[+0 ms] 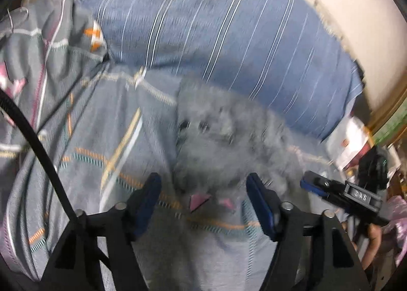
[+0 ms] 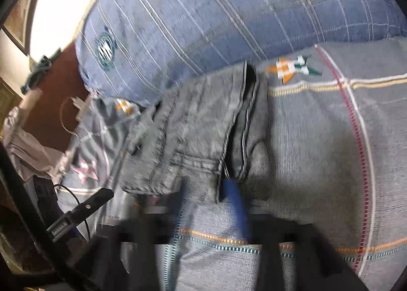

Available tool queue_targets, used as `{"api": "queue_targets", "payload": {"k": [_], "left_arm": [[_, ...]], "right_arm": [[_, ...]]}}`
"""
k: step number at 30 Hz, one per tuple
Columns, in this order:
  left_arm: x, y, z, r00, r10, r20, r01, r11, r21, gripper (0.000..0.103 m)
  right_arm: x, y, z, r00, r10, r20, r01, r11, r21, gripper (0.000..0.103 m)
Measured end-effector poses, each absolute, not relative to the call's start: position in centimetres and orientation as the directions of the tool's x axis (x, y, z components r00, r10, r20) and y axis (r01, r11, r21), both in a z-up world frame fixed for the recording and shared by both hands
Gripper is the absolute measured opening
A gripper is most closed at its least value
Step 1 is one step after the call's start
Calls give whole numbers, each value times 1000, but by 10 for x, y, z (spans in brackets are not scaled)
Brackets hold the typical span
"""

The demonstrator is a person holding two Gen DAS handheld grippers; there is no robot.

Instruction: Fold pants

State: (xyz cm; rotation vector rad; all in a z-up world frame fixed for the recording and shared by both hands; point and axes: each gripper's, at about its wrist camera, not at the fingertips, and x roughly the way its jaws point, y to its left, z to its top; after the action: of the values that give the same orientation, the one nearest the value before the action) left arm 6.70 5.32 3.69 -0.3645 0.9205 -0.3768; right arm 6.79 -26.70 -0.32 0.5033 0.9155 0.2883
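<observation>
Grey patterned bedsheet (image 2: 318, 138) covers the bed, with a blue striped pillow (image 1: 229, 23) lying along its far edge. Grey jeans (image 2: 193, 133) lie bunched in a folded heap on the sheet just below the pillow, blurred in both views. Nearest the left camera, the left gripper (image 1: 203, 202) hangs spread apart just short of the heap, gripping nothing. At the heap's near hem sits the right gripper (image 2: 211, 199), one blue finger (image 2: 235, 204) against the denim; blur hides whether it is clamped.
</observation>
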Motion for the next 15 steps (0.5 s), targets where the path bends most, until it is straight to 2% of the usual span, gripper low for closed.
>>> {"api": "queue_targets", "payload": {"k": [1,6,9,10,12,15], "left_arm": [[69,55,43,559,-463,-688,159,874,-459,72],[105,54,71,575,-444,-687,147,882,-448,76],[149,41,83,584,-420,-695,166,899,-404,76],[162,37,85,592,-406,-696,171,907,-384,79],[195,27,76,572,-391,-721,186,918,-350,83],[229,22,41,521,-396,-756,186,917,-352,83]], "right_arm": [[65,-269,2,606,434,-667,-25,848,529,81],[76,-284,31,637,435,-636,-20,834,551,81],[110,-286,36,598,455,-660,-14,829,559,81],[125,-285,38,586,452,-672,-24,839,544,81],[157,-286,37,570,436,-697,-32,859,511,81],[191,-294,20,568,459,-683,-39,844,535,81]]}}
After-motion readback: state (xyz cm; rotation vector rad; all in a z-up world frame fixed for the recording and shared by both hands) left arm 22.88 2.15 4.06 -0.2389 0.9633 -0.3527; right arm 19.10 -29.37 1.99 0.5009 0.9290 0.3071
